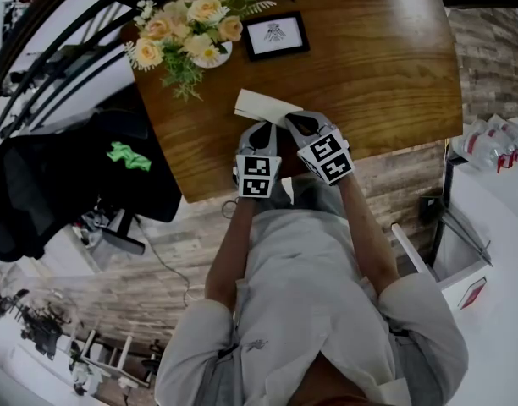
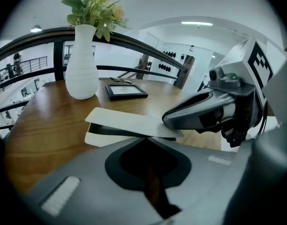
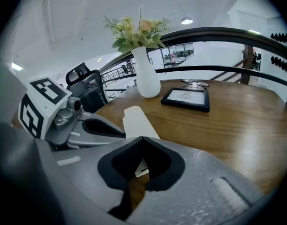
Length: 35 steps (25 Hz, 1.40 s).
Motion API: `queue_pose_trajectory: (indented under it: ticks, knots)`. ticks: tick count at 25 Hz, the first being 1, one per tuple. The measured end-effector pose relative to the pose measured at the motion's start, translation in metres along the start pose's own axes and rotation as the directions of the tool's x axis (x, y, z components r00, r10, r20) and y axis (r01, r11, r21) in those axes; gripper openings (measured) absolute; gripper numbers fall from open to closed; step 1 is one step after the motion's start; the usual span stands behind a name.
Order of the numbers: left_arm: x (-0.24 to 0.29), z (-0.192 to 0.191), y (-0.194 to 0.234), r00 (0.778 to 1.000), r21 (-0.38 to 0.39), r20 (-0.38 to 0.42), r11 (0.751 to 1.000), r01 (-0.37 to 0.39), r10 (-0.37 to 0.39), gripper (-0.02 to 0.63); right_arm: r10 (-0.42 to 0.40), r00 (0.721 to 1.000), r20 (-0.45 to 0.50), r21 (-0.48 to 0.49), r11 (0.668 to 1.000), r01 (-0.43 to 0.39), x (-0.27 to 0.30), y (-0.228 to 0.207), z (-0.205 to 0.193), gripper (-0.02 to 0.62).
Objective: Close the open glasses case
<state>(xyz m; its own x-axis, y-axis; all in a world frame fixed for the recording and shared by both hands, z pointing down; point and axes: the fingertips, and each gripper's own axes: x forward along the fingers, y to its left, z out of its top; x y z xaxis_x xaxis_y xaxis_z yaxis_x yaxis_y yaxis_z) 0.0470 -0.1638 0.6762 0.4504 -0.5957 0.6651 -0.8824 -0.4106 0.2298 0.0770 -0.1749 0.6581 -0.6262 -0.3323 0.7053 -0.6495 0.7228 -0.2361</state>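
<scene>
The right gripper (image 3: 142, 138) had its jaws drawn together with nothing between them. Its tip appeared to rest on the near end of the lid of the glasses case (image 2: 127, 122), a pose that suited pressing down rather than gripping. The left gripper (image 2: 146, 139) was likewise closed and empty, with its tip at the case's near edge just beside the other (perhaps steadying the base, though whether it touched could not be told). The cream case lay on the wooden table (image 1: 394, 74) near the person's edge, on the near side of the vase (image 2: 81, 64) of flowers and the picture frame (image 3: 185, 97).

The left gripper view, low and side-on, showed a dark gap between lid and base, so the lid was judged not yet fully down. The head view showed only a flat cream shape from above, but it made plain that both grippers met at the same end of the case. The right gripper view looked along the lid and showed no gap.
</scene>
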Motion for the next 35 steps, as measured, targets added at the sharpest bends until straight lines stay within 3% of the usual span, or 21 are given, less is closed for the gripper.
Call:
queue_pose_trajectory:
  ticks: [26, 35]
  knots:
    - [0.002, -0.021, 0.002, 0.997, -0.004, -0.079, 1.000, 0.013, -0.014, 0.019, -0.001, 1.000, -0.024, 0.018, 1.000, 0.001, 0.008, 0.008, -0.014, 0.003]
    - [-0.004, -0.015, 0.009, 0.998, -0.002, -0.055, 1.000, 0.006, -0.006, 0.019, -0.010, 1.000, -0.001, 0.020, 1.000, 0.010, 0.002, 0.008, -0.010, 0.003]
